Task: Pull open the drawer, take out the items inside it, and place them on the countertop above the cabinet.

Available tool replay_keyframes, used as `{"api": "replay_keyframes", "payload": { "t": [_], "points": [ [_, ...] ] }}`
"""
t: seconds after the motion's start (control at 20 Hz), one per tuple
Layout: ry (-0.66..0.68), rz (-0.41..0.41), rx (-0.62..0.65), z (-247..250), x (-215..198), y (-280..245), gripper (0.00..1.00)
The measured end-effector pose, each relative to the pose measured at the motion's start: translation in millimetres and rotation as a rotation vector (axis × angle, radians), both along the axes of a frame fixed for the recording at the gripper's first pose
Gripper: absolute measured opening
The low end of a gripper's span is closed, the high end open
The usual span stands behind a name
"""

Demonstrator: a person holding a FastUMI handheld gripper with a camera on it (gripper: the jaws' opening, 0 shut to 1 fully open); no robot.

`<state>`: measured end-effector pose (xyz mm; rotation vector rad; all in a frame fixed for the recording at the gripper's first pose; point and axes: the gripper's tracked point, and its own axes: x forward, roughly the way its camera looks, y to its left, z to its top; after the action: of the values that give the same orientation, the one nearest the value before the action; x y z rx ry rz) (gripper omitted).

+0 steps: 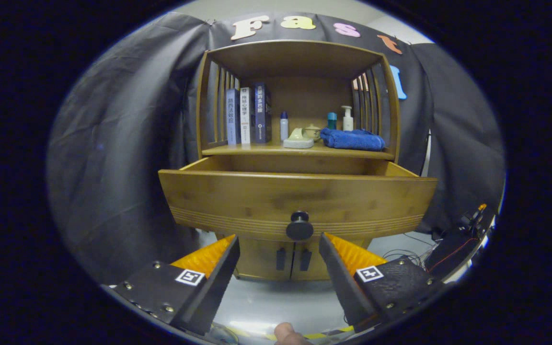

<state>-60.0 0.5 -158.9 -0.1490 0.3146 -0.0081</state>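
Drawer (297, 199) pulled open, black knob (299, 228) just ahead of tool (278, 244) — released, fingers spread, touching nothing; blue towel (352, 139) on desk (257, 149) beyond.

The drawer (298, 201) front hides its inside, beyond the parted fingers (218, 256). A bottle (332, 120) stands half hidden behind the towel (352, 139). Book (246, 115) titles are too small to read.
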Motion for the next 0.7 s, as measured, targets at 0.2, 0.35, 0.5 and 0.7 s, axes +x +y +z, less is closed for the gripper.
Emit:
{"api": "replay_keyframes", "payload": {
  "t": [0.2, 0.35, 0.5, 0.7],
  "points": [
    [0.008, -0.034, 0.048, -7, 12, -5, 0.99],
    [0.010, -0.060, 0.045, -15, 28, -11, 0.99],
    [0.015, -0.085, 0.049, -25, 44, -13, 0.99],
    [0.005, -0.142, 0.091, -32, 71, -14, 0.99]
  ]
}}
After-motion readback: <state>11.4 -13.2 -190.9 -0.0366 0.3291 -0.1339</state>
